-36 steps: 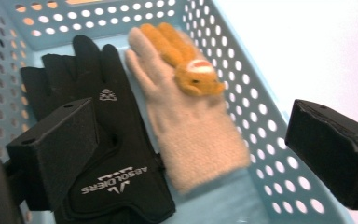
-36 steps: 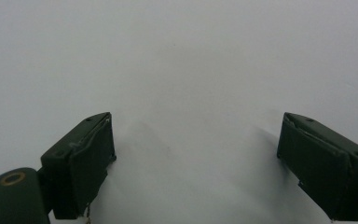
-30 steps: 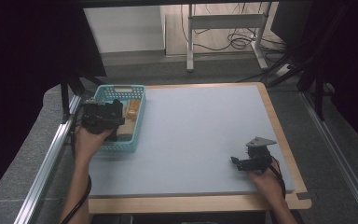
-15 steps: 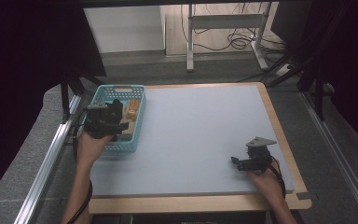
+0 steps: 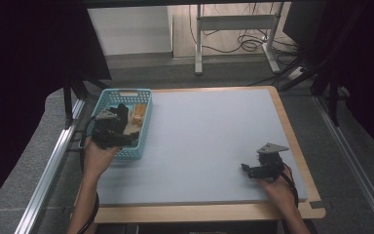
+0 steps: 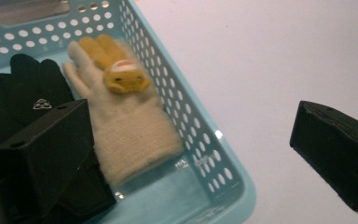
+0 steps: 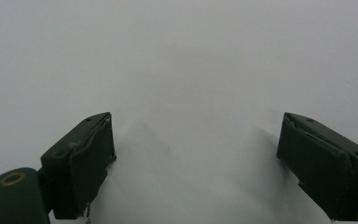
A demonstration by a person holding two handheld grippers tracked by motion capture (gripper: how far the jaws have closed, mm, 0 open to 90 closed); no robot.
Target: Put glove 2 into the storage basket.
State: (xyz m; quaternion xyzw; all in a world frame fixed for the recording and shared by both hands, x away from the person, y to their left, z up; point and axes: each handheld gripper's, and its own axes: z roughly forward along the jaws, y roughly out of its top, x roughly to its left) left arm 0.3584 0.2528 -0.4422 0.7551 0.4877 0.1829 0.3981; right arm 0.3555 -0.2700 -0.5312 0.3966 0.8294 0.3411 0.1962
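High view: the left hand-held gripper (image 5: 111,130) hangs over the near end of the turquoise basket (image 5: 145,122) at the counter's (image 5: 209,141) left edge; a black glove (image 5: 121,114) and a cream glove (image 5: 137,113) lie side by side inside. The right hand-held gripper (image 5: 259,168) sits low near the counter's right front corner, well apart from the basket. Left gripper view: jaws spread wide, nothing between them; one jaw stands over the black glove (image 6: 23,84), the other outside the basket wall (image 6: 191,126) over bare counter. The cream glove (image 6: 126,126), with a yellow animal figure (image 6: 116,74) on its back, lies flat against that wall. Right gripper view: jaws spread, empty, above plain counter (image 7: 182,70). Judgement: the step in hand is the approach to pick a glove from the basket. Next move calls for shifting the left jaws inward so both clear the wall, then lowering them astride one glove before pinching.
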